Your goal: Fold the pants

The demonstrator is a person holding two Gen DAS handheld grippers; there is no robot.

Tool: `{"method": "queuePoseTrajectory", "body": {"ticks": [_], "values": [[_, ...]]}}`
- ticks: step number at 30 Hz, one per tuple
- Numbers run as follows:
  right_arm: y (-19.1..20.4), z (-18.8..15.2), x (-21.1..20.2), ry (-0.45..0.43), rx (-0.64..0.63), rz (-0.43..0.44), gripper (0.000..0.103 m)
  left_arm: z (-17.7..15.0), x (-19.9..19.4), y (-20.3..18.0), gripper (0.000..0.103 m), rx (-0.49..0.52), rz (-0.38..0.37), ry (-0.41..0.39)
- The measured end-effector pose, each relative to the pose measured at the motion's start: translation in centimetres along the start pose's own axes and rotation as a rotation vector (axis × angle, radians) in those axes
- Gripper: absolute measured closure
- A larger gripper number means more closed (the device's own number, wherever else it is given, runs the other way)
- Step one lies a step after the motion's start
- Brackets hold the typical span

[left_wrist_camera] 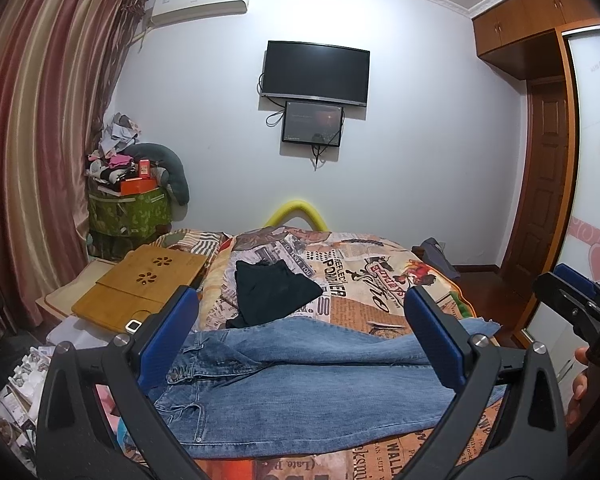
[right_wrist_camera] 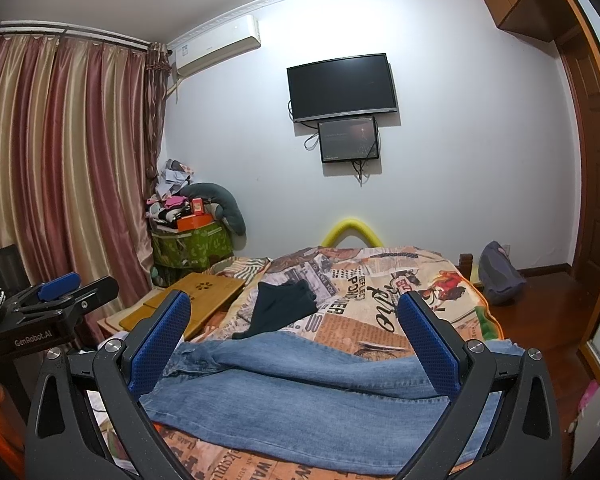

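Left wrist view: my left gripper (left_wrist_camera: pixel 300 336) gapes wide over blue jeans (left_wrist_camera: pixel 300 380) lying across the newsprint-patterned bedspread (left_wrist_camera: pixel 364 276), black garment (left_wrist_camera: pixel 272 296) beyond (wall TV (left_wrist_camera: pixel 315 73) above). Right wrist view alone shows a grey backpack (right_wrist_camera: pixel 498 272); my right gripper (right_wrist_camera: pixel 296 340) spreads equally.

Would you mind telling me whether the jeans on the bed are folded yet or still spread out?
Spread out. The jeans lie full length across the bedspread, waistband at the left, hems at the right, no crosswise fold.
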State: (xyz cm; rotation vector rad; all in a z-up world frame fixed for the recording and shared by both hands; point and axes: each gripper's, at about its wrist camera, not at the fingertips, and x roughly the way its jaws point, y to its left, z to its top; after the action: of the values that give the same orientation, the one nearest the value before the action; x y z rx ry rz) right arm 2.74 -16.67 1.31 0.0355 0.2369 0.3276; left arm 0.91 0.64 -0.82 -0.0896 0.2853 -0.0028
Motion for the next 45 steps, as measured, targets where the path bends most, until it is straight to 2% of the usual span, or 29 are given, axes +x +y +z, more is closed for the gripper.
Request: {"method": "queuePoseTrajectory", "body": {"ticks": [14,21,24,27,32,37,45], "values": [[-0.2,-0.5,1.3,0.029,0.003,-0.009,0.0,-0.2,0.6,0.4,0.0,0.003,-0.01,0.011],[-0.7,-1.0,3.6,0.073,-0.015,-0.011,0.0,-0.4,3.4,1.6,0.0,0.015,-0.002,0.037],[-1.3,-1.4,5.5,0.103,-0.019,-0.007,0.0,-0.3,5.8,2.9,0.0,-0.003,-0.012,0.065],[-2.2,-1.8,7.8,0.14,-0.03,-0.014,0.0,-0.2,8.6,4.4,0.0,-0.01,0.013,0.093],[-4.1,-2.7,12.4,0.213,-0.043,-0.014,0.0,-0.2,14.8,7.6,0.0,0.029,0.086,0.19],[-6.0,-4.2,17.2,0.311,-0.058,-0.023,0.0,-1.2,20.8,11.4,0.0,0.05,0.099,0.27],[-9.0,-7.7,25.1,0.536,-0.079,0.018,0.0,-4.9,31.1,17.6,0.0,0.015,0.161,0.509]]}}
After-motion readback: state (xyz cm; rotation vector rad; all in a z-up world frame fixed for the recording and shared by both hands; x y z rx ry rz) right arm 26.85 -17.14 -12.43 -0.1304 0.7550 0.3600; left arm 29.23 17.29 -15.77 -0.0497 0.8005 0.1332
